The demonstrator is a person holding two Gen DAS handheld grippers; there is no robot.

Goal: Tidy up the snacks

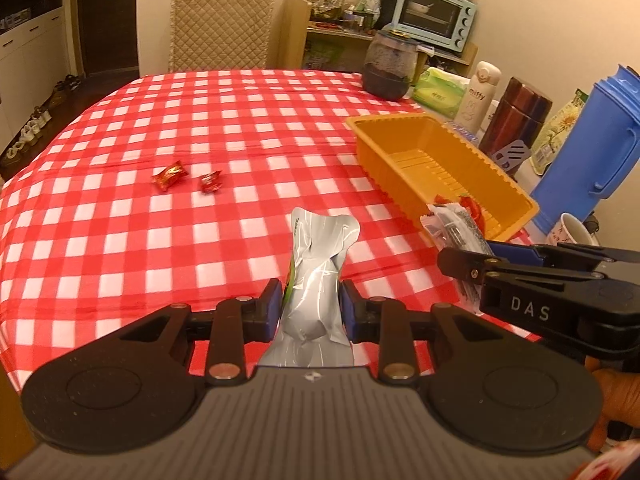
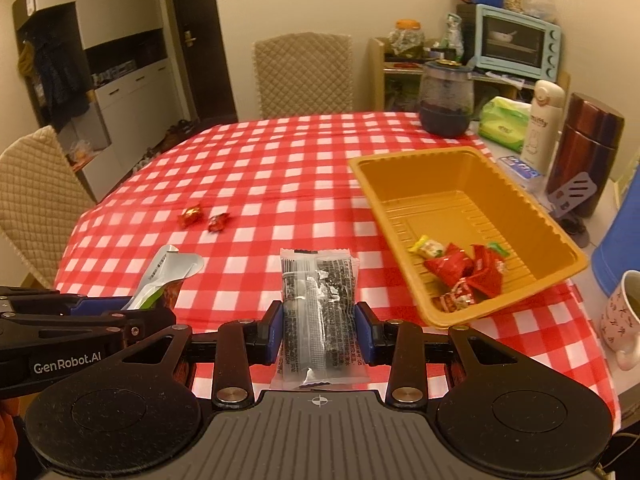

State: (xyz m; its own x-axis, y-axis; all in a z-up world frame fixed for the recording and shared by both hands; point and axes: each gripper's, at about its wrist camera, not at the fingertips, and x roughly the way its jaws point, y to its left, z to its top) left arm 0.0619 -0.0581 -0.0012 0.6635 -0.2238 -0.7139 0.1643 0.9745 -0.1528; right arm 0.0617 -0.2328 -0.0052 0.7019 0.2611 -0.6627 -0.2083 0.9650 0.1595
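My left gripper (image 1: 311,306) is shut on a silver foil snack pouch (image 1: 318,272) and holds it above the checked tablecloth. My right gripper (image 2: 319,330) is shut on a clear packet with dark contents (image 2: 318,312), just left of the orange tray (image 2: 532,216). The tray holds several red wrapped candies (image 2: 466,270) and a yellow one (image 2: 428,246). Two red wrapped candies (image 2: 191,215) (image 2: 218,222) lie loose on the cloth to the left; they also show in the left wrist view (image 1: 170,176) (image 1: 210,182). The right gripper shows in the left wrist view (image 1: 460,258) beside the tray (image 1: 396,184).
A dark glass jar (image 2: 446,100), green tissue pack (image 2: 504,122), white flask (image 2: 544,120), brown thermos (image 2: 586,148), blue jug (image 1: 588,148) and a cup (image 2: 622,316) stand along the right side. Quilted chairs (image 2: 304,72) (image 2: 32,196) stand at the far and left edges.
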